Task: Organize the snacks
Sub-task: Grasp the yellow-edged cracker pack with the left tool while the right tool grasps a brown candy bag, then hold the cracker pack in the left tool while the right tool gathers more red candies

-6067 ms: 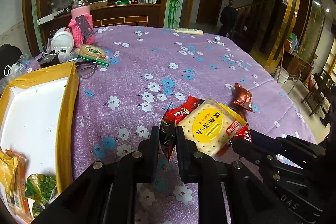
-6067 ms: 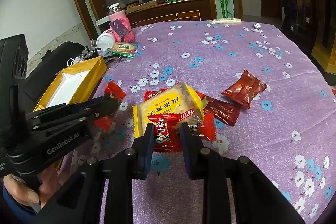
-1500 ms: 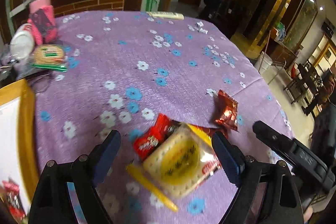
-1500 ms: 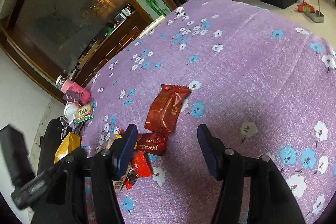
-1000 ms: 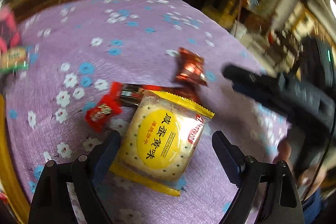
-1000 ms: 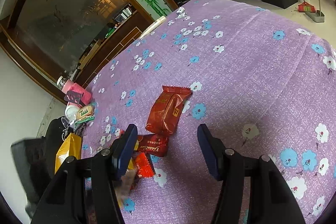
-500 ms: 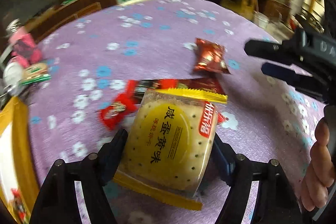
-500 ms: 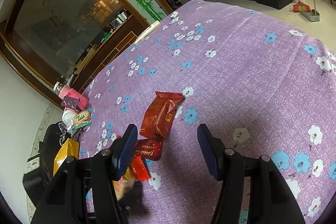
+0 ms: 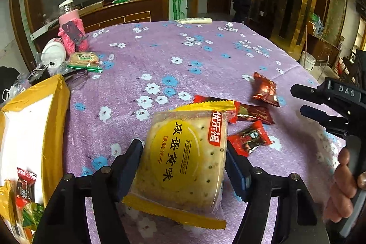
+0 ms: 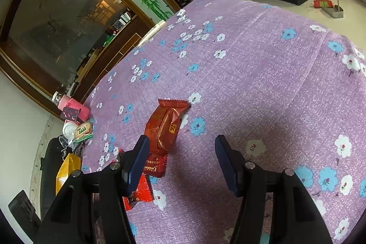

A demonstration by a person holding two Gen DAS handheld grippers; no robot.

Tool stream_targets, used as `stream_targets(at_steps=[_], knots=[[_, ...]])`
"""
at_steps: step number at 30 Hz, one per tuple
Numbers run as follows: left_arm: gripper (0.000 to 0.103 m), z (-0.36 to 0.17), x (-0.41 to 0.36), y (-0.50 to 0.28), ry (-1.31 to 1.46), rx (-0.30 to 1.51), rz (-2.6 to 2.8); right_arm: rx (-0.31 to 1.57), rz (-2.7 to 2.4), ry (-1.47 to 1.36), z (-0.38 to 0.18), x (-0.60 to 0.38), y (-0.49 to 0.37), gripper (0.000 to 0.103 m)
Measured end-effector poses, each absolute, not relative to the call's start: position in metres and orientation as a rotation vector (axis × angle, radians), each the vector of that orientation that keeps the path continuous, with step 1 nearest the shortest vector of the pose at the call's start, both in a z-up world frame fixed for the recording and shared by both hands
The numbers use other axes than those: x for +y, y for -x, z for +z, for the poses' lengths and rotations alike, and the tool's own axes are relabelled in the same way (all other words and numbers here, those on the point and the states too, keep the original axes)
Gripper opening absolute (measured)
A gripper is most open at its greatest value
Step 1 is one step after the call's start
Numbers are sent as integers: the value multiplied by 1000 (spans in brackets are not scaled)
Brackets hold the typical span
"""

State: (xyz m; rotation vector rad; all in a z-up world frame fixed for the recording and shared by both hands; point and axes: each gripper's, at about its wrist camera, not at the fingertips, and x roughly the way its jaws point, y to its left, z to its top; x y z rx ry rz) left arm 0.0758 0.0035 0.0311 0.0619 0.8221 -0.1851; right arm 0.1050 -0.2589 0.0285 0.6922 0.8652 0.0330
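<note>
My left gripper (image 9: 183, 159) is shut on a big yellow cracker pack (image 9: 185, 159) and holds it above the purple flowered tablecloth (image 9: 160, 56). Behind it lie a small red candy (image 9: 249, 136), a dark red bar (image 9: 251, 112) and a red-brown wrapped snack (image 9: 264, 88). The yellow box (image 9: 55, 120) with several snacks inside is at the left. My right gripper (image 10: 181, 159) is open and empty, just above the red-brown wrapped snack (image 10: 165, 127); the dark red bar (image 10: 154, 167) and a red candy (image 10: 139, 194) sit by its left finger. It also shows at the right of the left wrist view (image 9: 304, 100).
A pink-sleeved jar (image 9: 71, 31), a white lid (image 9: 53, 54) and a green-wrapped round biscuit (image 9: 84, 60) stand at the far left of the table. The table edge drops off at the right (image 10: 320, 22); a broom (image 10: 322, 2) lies on the floor beyond.
My left gripper has closed on the cracker pack and lifted it, uncovering the red candy. My right gripper has come a little closer to the red-brown snack and stays open.
</note>
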Motion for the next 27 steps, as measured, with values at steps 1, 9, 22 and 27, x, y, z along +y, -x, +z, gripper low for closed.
stream_targets(at_steps=[1,9,22,27], knots=[[73,31,6,-77,-52,828,-186,873,40,-709,29,-258,-107,58],[73,40,13,-75,-14,806,-188,980,6,-625,41,-232,-164,58],[73,38,14,-76,-6,812,-187,981,7,-430,38,-196,-141,28],[73,37,14,-77,-13,809,-180,874,165,-336,51,-165,-117,28]])
